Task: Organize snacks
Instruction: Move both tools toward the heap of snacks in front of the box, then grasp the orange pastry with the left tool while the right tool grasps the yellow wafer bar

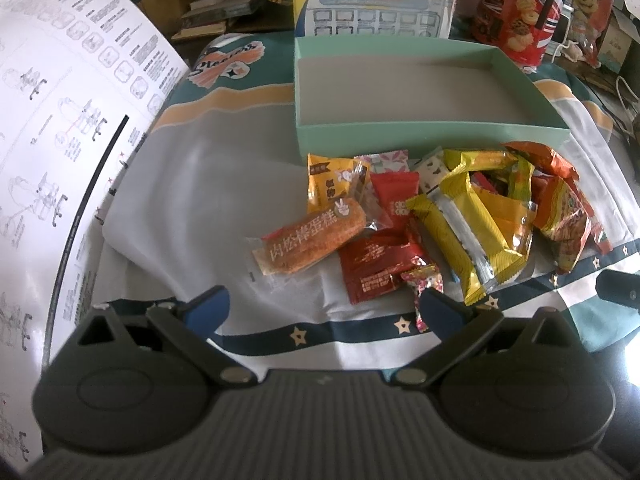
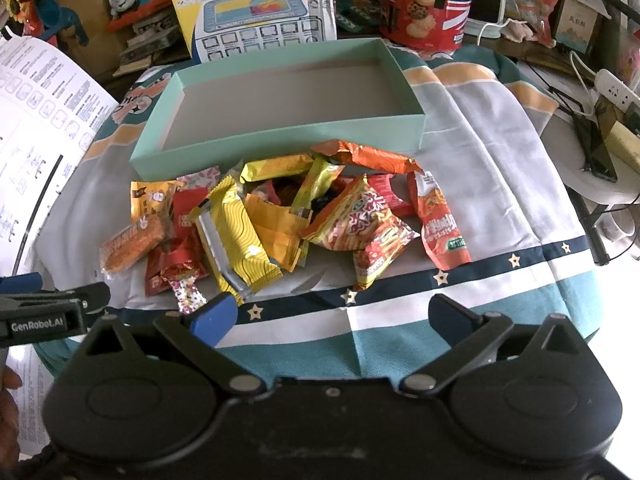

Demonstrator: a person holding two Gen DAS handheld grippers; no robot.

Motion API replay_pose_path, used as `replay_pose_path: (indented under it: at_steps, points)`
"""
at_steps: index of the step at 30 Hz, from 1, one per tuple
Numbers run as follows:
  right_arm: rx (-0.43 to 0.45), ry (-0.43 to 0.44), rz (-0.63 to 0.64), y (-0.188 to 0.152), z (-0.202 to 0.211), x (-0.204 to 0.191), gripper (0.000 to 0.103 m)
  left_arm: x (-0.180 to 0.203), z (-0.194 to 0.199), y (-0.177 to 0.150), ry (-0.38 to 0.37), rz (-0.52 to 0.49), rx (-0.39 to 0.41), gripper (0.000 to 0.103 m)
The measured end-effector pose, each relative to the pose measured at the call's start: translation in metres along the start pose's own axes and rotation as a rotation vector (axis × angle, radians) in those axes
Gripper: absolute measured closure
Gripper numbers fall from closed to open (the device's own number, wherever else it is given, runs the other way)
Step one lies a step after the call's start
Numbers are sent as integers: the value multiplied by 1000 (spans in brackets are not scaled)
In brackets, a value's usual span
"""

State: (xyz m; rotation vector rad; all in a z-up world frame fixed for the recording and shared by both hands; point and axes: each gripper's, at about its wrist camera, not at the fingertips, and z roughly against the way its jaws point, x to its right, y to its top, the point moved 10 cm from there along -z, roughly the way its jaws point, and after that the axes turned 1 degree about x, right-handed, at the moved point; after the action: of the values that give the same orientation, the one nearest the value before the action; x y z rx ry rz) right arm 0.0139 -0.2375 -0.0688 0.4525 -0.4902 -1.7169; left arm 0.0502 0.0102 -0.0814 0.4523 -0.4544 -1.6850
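Your left gripper (image 1: 320, 308) hovers low over the cloth with its blue-tipped fingers spread wide and nothing between them. Just past its right fingertip lies a small patterned candy (image 1: 424, 280), the nearest piece of the snack pile (image 1: 440, 216). Your right gripper (image 2: 332, 316) is likewise spread apart and empty, held over the striped, star-printed cloth (image 2: 400, 320) on the near side of the same pile.

The pile is a loose heap of wrapped snacks: an orange cake bar (image 1: 312, 240) on its left edge, a dark red sachet (image 1: 376, 268) beside it, yellow wrappers (image 1: 472, 236) in the middle, and orange-red noodle-snack packets (image 2: 360, 228) to the right. Directly behind the heap, touching or nearly touching it, sits an open mint-green box (image 1: 432, 134) with nothing visible inside it.

Judging from that, sorting has not started; you are at the first pick. The next move likely calls for closing on one outlying wrapper, such as the cake bar, and lifting it over the box's near wall. Overlapping wrappers may drag neighbours along.
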Motion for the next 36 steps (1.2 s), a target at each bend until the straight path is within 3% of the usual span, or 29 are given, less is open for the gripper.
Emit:
replay_pose_path:
  at_steps: [9,13,24,27,31,36]
  points:
    - [-9,14,6,-2,-6,-2,0,-8,-12,-1,-10,36,-26,0]
    - [15,87,35,2,-13,-9,0,-17,-23,6,1,25,-7,0]
    - [18,126,185,17,-47,-49,0,-23,-67,13,-46,-133,0,0]
    - [31,131,214,25,-58,-65,13,-25,-72,21,-53,-167,27,3]
    - [40,124,293,29,-71,-88,27,-23,-85,29,-83,-210,16,20]
    - [17,97,364,24,-92,-109,28,-10,-101,28,-135,-290,-6,24]
